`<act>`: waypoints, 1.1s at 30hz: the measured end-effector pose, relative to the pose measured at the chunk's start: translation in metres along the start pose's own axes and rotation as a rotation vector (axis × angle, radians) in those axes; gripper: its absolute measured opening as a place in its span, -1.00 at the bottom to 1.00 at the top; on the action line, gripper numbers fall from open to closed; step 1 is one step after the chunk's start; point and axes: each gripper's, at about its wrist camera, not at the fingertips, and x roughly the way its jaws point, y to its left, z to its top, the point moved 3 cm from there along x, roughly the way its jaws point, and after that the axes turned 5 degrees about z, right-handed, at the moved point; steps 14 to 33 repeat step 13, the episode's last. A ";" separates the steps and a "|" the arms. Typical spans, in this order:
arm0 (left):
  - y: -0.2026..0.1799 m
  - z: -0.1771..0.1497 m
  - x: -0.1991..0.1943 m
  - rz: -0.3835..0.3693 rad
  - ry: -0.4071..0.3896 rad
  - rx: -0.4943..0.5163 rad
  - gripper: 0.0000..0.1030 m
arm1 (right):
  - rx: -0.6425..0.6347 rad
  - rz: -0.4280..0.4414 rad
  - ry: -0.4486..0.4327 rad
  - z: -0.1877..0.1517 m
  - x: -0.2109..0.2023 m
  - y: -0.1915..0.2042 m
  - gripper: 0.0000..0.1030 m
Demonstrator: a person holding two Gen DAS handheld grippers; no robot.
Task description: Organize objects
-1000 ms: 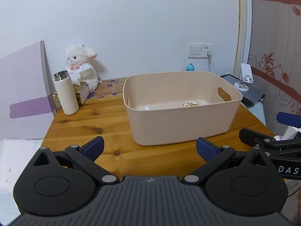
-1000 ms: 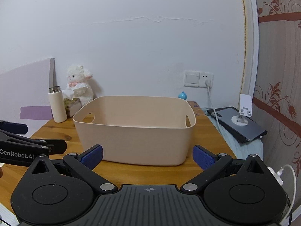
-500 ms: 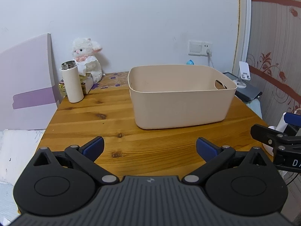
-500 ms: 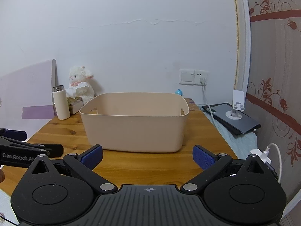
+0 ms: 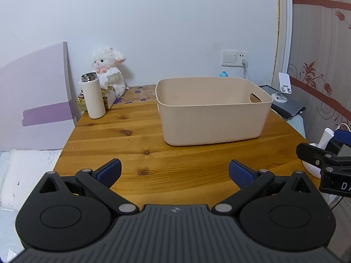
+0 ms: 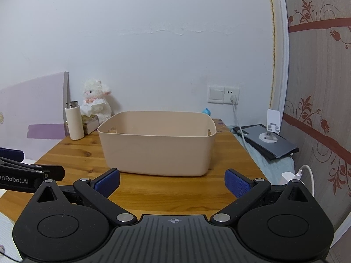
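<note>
A beige plastic bin (image 5: 212,118) with cut-out handles stands on the wooden table (image 5: 122,153); it also shows in the right wrist view (image 6: 158,151). Its inside is hidden from both views. My left gripper (image 5: 174,173) is open and empty, held over the table's front edge, short of the bin. My right gripper (image 6: 172,183) is open and empty, also in front of the bin. The right gripper's side shows at the right of the left wrist view (image 5: 324,160), and the left gripper's side shows at the left of the right wrist view (image 6: 33,174).
A white bottle (image 5: 93,96), a white plush lamb (image 5: 108,74) and a small box (image 5: 109,97) stand at the table's back left. A lilac board (image 5: 37,96) leans at the left. A dark tablet with a phone stand (image 6: 269,140) lies to the right, below a wall socket (image 6: 222,95).
Both grippers have drawn back from the bin and dropped lower, so its inside has gone out of sight. Both stay open and empty.
</note>
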 end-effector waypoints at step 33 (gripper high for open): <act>-0.003 0.000 -0.002 -0.005 -0.004 0.023 1.00 | 0.031 -0.020 0.021 -0.006 0.001 -0.009 1.00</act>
